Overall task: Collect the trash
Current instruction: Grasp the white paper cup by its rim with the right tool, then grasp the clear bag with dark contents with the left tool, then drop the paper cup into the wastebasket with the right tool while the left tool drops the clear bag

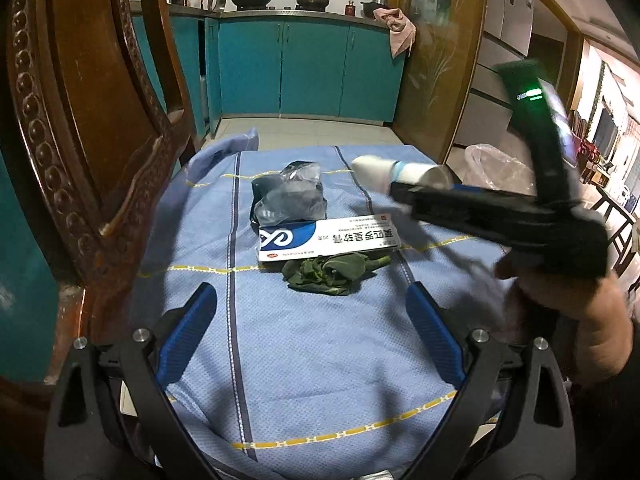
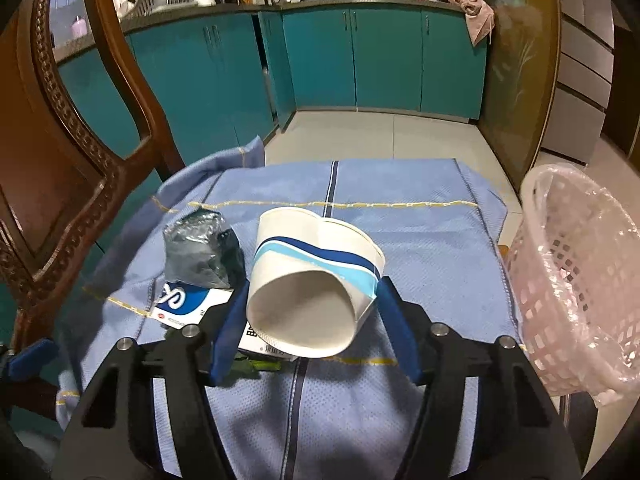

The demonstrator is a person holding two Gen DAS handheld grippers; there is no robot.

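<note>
A paper cup sits in the lower middle of the right wrist view, tipped with its open mouth toward the camera. The right gripper has its two blue fingers on either side of the cup, pressed against its walls near the rim. The rim is squashed from round to a flattened oval, so the cup is being held. It looks light, thin and easily crushed, so a gentle squeeze across the wall near the rim should do; more would fold it.

Under and behind the cup, on a blue cloth, lie a white and blue box, a crumpled dark bag and a scrap of green leaf. A pink lined basket stands at the right edge, beside the table.

In the left wrist view, the left gripper hangs over bare cloth at the bottom, fingers wide apart and empty, with the box and leaf beyond its tips.
</note>
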